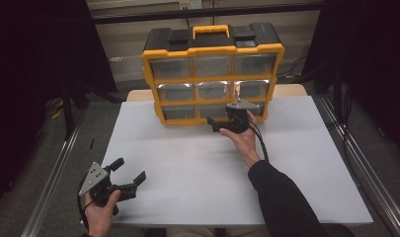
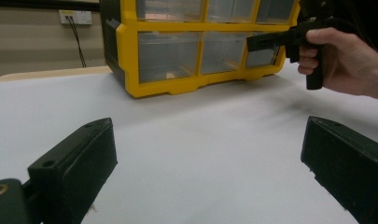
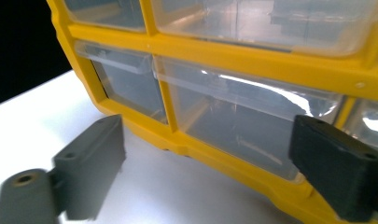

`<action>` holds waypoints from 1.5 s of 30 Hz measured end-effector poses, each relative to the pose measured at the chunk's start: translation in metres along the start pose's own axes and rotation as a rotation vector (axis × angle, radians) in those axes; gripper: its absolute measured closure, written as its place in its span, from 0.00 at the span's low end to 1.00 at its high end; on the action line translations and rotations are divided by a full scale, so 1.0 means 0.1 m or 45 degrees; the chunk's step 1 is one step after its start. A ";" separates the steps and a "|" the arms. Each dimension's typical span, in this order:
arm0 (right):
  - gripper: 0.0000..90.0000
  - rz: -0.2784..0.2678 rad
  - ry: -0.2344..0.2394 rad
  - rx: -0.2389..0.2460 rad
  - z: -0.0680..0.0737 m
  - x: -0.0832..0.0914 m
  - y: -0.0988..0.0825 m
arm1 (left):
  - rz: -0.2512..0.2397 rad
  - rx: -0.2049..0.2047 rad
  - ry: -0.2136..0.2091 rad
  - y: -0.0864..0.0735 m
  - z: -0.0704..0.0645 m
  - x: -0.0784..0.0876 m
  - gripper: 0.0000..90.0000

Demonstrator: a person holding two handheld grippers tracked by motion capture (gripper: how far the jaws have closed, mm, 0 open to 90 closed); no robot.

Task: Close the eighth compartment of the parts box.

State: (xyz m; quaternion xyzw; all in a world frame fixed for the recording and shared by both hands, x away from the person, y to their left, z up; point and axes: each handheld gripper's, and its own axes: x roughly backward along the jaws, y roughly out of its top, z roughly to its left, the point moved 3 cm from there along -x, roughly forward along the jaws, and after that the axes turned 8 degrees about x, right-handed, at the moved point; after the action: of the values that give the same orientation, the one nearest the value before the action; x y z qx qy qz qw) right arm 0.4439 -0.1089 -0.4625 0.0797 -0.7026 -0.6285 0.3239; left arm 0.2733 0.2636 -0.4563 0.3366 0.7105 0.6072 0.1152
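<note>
A yellow and black drawer organizer (image 1: 213,78) with clear drawers in three rows stands upright at the far middle of the white table (image 1: 187,168). My right gripper (image 1: 218,123) hovers just in front of its bottom row, open, with nothing between the jaws. In the right gripper view the right gripper (image 3: 205,135) faces the bottom middle drawer (image 3: 233,121) of the organizer (image 3: 252,60), a short way off it. My left gripper (image 1: 130,170) is held low at the near left, open and empty. The left gripper view shows the left gripper (image 2: 207,135), the organizer (image 2: 168,88) and the right gripper (image 2: 270,41).
The organizer's black top carries a yellow handle (image 1: 211,30). Bare white tabletop (image 2: 200,121) lies between the two grippers. A metal rail (image 1: 54,173) runs along the left of the table and another (image 1: 365,168) along the right. Dark curtains surround the area.
</note>
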 end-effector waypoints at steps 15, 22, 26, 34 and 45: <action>0.02 -0.024 -0.015 0.008 -0.13 0.30 0.02 | -0.005 0.009 0.019 0.00 0.02 0.00 0.04; 0.03 -0.035 -0.040 0.010 -0.15 0.42 0.00 | -0.010 0.020 0.023 0.00 0.02 -0.01 0.04; 0.03 -0.043 -0.065 0.025 -0.17 0.51 0.01 | -0.016 0.019 0.016 0.00 0.02 -0.02 0.04; 0.03 -0.057 -0.067 0.030 -0.18 0.69 -0.02 | -0.004 0.011 0.017 0.00 0.03 -0.02 0.04; 0.04 -0.053 -0.088 0.058 -0.22 0.94 -0.08 | -0.003 0.011 0.014 0.00 0.02 -0.02 0.04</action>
State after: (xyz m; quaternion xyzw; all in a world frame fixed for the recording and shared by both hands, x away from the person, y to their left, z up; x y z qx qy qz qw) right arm 0.3805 -0.1777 -0.4363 0.0800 -0.7256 -0.6215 0.2843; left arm 0.2764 0.2641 -0.4570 0.3330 0.7141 0.6057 0.1104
